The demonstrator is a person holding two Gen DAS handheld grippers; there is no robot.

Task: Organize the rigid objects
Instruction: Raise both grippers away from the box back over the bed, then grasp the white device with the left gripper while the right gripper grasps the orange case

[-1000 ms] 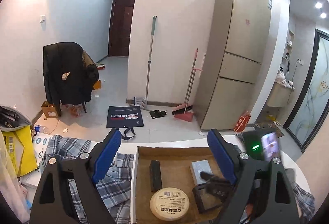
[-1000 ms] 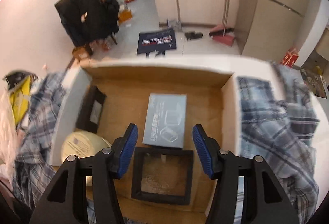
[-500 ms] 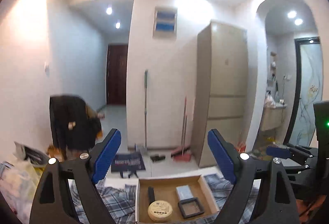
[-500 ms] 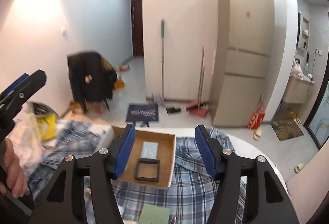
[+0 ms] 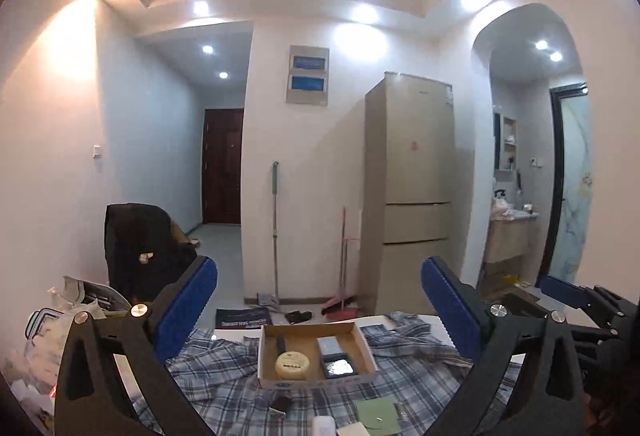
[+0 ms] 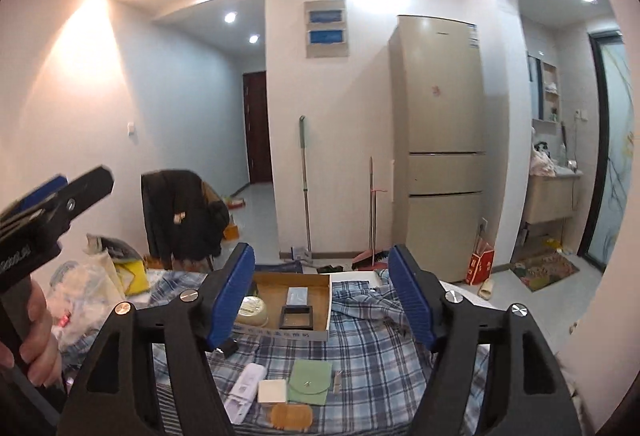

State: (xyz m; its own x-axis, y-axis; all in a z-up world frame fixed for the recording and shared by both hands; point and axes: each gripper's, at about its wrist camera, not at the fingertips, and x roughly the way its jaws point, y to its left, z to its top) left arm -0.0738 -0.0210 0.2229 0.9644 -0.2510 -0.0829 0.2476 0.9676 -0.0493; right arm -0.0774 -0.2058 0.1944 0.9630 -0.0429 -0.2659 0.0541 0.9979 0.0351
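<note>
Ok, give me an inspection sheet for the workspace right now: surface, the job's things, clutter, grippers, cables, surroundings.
Surface: plaid cloth covers the table.
Job's things: cardboard box holds a round tin, a grey box, a black square tray and a black bar. Outside it, on the cloth: green pouch, white square, white remote-like device, tan oval piece.
Clutter: bags and packaging at the table's left.
Grippers: left gripper and right gripper open, just been opening, nothing between the jaws.
Cables: nothing seen.
Surroundings: fridge, mop, broom, jacket-draped chair.
</note>
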